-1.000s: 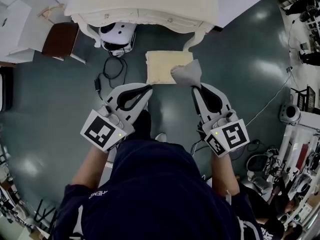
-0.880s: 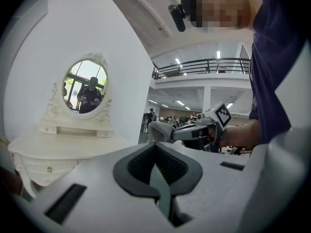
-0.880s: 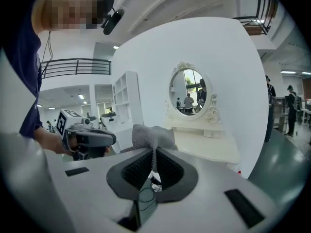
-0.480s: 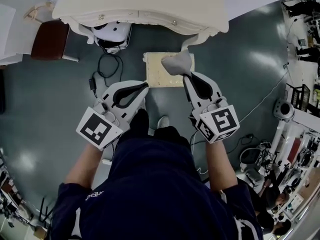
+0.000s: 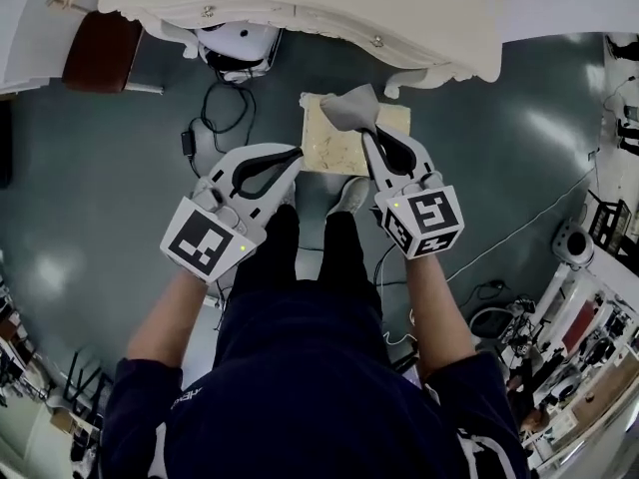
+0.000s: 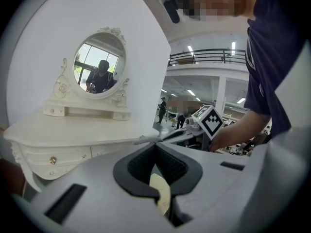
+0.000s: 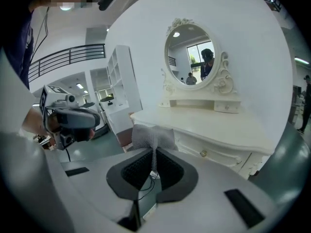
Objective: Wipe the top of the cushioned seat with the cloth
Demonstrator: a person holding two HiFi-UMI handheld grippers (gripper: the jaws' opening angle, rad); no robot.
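Note:
The cream cushioned seat [image 5: 334, 150] stands on the floor in front of the white dressing table [image 5: 300, 8]. My right gripper [image 5: 365, 133] hangs over the seat, shut on a grey cloth [image 5: 349, 108] that bunches out past its tips. In the right gripper view the cloth [image 7: 151, 136] sticks up from the closed jaws of the right gripper [image 7: 153, 149]. My left gripper [image 5: 298, 154] is just left of the seat, shut and holding nothing. In the left gripper view the left gripper [image 6: 156, 143] has its jaws pressed together, and a strip of the seat [image 6: 161, 194] shows below them.
A brown chair [image 5: 100, 53] stands at the far left. A white device [image 5: 240, 48] sits under the table, and black cables [image 5: 215, 128] trail from it over the dark floor. The table's curved leg [image 5: 404, 80] is beside the seat. Equipment crowds the right edge.
The person has stepped towards the dressing table. Both grippers are now closer to the seat, and the right one has carried the cloth over the seat's top.

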